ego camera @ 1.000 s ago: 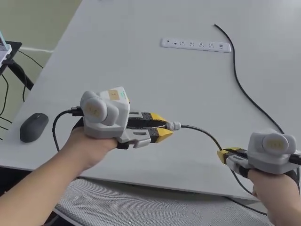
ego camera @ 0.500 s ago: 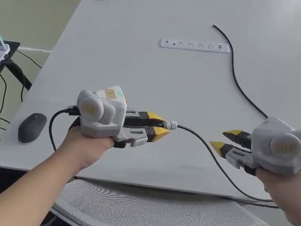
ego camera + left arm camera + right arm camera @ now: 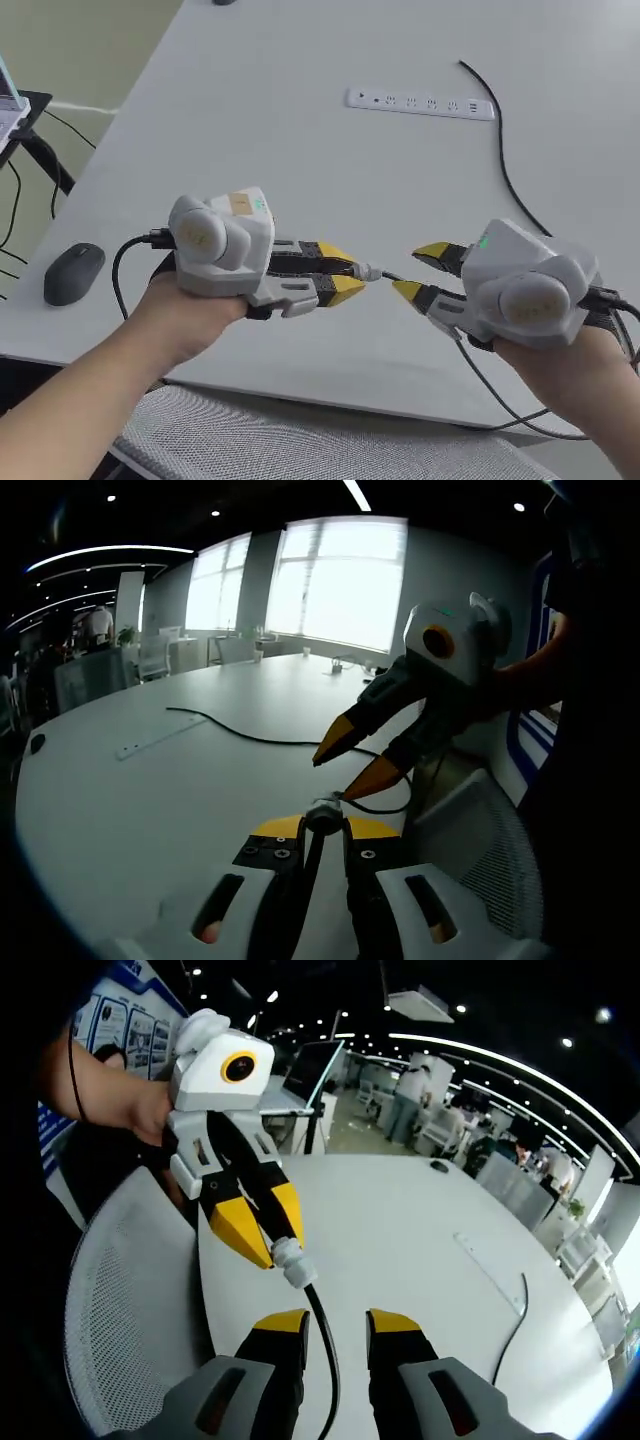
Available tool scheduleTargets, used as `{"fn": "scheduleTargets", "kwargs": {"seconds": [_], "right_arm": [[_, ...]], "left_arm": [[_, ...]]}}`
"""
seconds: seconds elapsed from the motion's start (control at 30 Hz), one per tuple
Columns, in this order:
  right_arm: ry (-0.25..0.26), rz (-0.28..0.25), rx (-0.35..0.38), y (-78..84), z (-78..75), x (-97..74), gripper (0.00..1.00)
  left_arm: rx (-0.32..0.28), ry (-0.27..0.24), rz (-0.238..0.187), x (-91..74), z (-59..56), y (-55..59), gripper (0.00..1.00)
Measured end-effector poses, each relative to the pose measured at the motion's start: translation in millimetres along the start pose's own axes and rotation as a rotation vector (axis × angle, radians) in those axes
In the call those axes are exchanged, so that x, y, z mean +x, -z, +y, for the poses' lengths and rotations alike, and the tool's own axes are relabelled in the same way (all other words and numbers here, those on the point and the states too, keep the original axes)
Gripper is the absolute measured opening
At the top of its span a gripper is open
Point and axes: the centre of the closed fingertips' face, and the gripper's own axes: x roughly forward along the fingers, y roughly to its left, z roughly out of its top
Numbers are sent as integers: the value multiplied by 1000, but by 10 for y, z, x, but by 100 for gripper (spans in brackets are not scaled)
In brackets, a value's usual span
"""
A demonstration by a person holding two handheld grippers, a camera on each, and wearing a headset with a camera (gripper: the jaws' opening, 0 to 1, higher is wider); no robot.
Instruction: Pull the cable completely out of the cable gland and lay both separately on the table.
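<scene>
The small grey cable gland [image 3: 368,270] sticks out of the yellow tips of my left gripper [image 3: 352,275], which is shut on it above the table's near edge. A black cable [image 3: 478,372] leaves the gland to the right and sags below the table edge. My right gripper [image 3: 420,271] is open, its two yellow tips just right of the gland, one on each side of the cable. In the right gripper view the cable [image 3: 322,1330] passes between my open jaws [image 3: 337,1322] up to the gland [image 3: 292,1260]. The left gripper view has the gland [image 3: 323,812] at my tips and the right gripper [image 3: 350,770] close ahead.
A white power strip [image 3: 420,102] lies far back on the grey table [image 3: 250,130], with another black cable [image 3: 505,170] curving past it. A dark mouse [image 3: 73,272] rests near the left edge. A mesh chair [image 3: 250,440] sits below the table front.
My right gripper has let go of the cable, opened, and moved left and up from the far right until it is close to the gland. The left gripper has stayed put.
</scene>
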Motion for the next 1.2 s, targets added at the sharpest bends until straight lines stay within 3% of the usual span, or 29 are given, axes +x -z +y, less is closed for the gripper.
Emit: {"fn": "scheduleTargets", "kwargs": {"seconds": [0.3,0.57,0.8,1.2], "right_arm": [[-50,24,-33,40,117,84,8],[-61,11,-49,-26,178,119,2],[-66,14,5,-12,185,123,1],[-28,19,81,51,104,117,1]], "left_arm": [[2,11,5,-11,-16,16,15],[3,16,6,-4,8,45,15],[5,15,4,-7,7,59,15],[2,11,-8,-25,15,46,15]]}}
